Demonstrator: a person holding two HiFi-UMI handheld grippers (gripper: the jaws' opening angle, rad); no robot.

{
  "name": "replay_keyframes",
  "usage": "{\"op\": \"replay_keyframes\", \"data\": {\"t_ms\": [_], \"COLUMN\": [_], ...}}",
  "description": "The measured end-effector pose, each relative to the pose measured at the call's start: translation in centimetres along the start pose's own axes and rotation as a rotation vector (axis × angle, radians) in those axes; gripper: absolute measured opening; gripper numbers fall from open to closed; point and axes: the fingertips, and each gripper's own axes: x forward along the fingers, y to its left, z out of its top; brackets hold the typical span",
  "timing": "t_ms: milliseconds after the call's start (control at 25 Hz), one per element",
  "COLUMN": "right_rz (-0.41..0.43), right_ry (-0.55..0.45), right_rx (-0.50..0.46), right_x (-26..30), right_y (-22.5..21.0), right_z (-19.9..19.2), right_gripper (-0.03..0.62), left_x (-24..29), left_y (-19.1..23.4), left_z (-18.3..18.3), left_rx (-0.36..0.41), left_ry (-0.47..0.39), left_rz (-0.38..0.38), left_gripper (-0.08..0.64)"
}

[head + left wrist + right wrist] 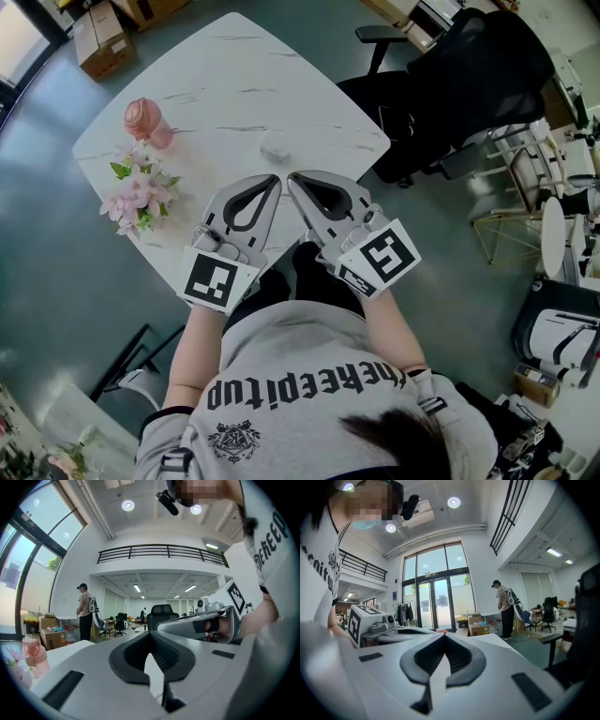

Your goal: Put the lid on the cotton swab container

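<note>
Cotton swab container (275, 145): a small, pale, see-through thing on the white marble table (234, 75), about mid-table and right of the pink bottle. It is too small and faint to tell what is in it, or whether it is capped.
Pink bottle (146, 122): stands upright near the table's left edge with its cap on. Its contents cannot be read. It also shows at the left of the left gripper view.
Flowers (134, 192): a pink-and-white bunch with green leaves, just on the near side of the bottle at the table's left edge. No holder under them can be made out.
Cardboard boxes (98, 42): on the floor at far left, partly cut by the frame's edge.
Hidden: neither gripper view shows the container, since each looks level across the room over its own jaws. The person's shoulders cover the table's near edge.
Left gripper (274, 180): jaws fully together, with nothing between them.
Right gripper (292, 176): jaws closed tip to tip and empty.
Container and tips: it lies on the far side of both gripper tips, near them but apart and untouched. The two tips sit just beside each other, angled inward.
</note>
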Motion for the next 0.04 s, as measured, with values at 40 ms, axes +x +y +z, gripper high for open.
{"op": "replay_keyframes", "data": {"t_ms": [40], "right_rz": [-0.001], "right_ry": [0.0], "right_rx": [0.001], "right_x": [-0.06], "right_y": [0.07], "right_z": [-0.01], "right_gripper": [0.011], "left_x": [-0.07], "left_y": [-0.06], "left_z": [0.01], "left_rx": [0.001], "left_ry": [0.0], "left_rz": [-0.002], "left_gripper": [0.015]}}
